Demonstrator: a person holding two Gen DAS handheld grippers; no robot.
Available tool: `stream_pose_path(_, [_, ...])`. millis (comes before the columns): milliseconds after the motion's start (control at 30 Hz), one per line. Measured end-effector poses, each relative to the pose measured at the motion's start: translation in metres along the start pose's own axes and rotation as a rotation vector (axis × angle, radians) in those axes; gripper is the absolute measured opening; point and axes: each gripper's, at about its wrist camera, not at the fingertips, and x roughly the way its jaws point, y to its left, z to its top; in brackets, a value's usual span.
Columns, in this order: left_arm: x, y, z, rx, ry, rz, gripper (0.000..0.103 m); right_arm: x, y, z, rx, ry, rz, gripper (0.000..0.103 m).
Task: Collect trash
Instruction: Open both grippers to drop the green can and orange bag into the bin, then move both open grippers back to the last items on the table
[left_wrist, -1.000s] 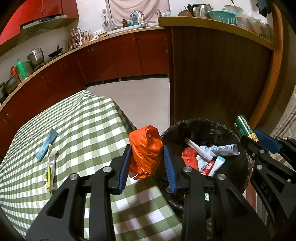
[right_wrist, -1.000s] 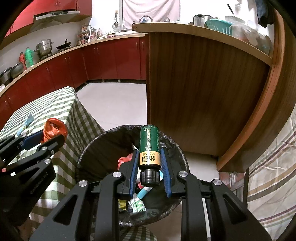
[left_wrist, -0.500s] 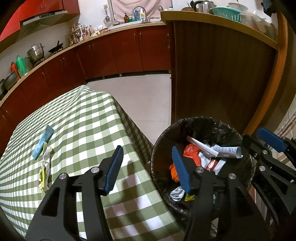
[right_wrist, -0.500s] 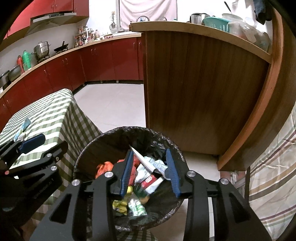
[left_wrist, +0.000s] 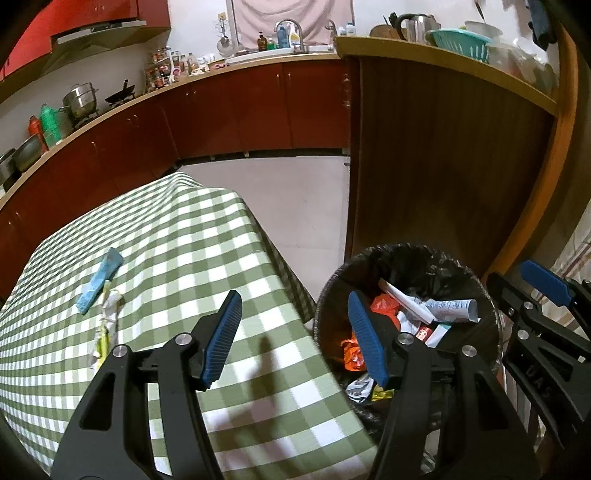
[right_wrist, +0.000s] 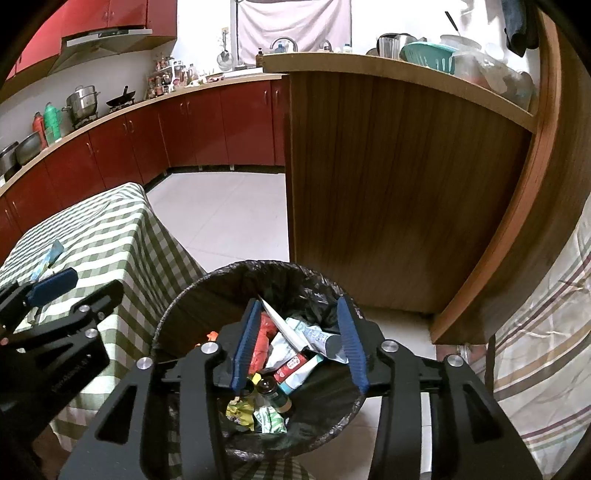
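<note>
On your left the blue wrapper and the crumpled wrapper lie on the table, long axes running away from you; skim too shallow and you snag the cloth; your left gripper has just been opening, fingers apart and empty; right gripper likewise, over the bin; swing carelessly and you clip its rim.

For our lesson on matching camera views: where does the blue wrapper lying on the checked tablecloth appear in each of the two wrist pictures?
Left wrist view: the blue wrapper lies left of centre on the tablecloth, just above a crumpled pale wrapper.
Right wrist view: the blue wrapper sits small at the far left edge, just above the left gripper.
Shared landmark: the black-lined trash bin beside the table.
</note>
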Motion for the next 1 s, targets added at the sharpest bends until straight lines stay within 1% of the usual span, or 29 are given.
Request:
stream_pose_path(167, [-0.011,0.017,-0.001,-0.018,-0.013,0.013,0.060,-0.005,0.011,0.003,-0.015,-0.009,0.006,0.049])
stream_pose_path(267, [-0.018,0.032,-0.003,-0.036,-0.021,0.030,0.064,-0.008,0.021,0.005,-0.029,-0.015,0.013,0.052])
stream_pose_path(433, [-0.025,0.061,-0.009,-0.079,-0.022,0.061,0.066,-0.014,0.048,0.007,-0.064,-0.024,0.039,0.055])
stream_pose_path(733, [-0.040,0.137,-0.030,-0.160,-0.014,0.163,0.068,-0.017,0.117,0.009,-0.143,-0.017,0.140,0.055])
stream_pose_path(1000, [-0.048,0.212,-0.051,-0.244,0.007,0.268,0.070,-0.014,0.191,0.007,-0.238,0.005,0.231,0.055])
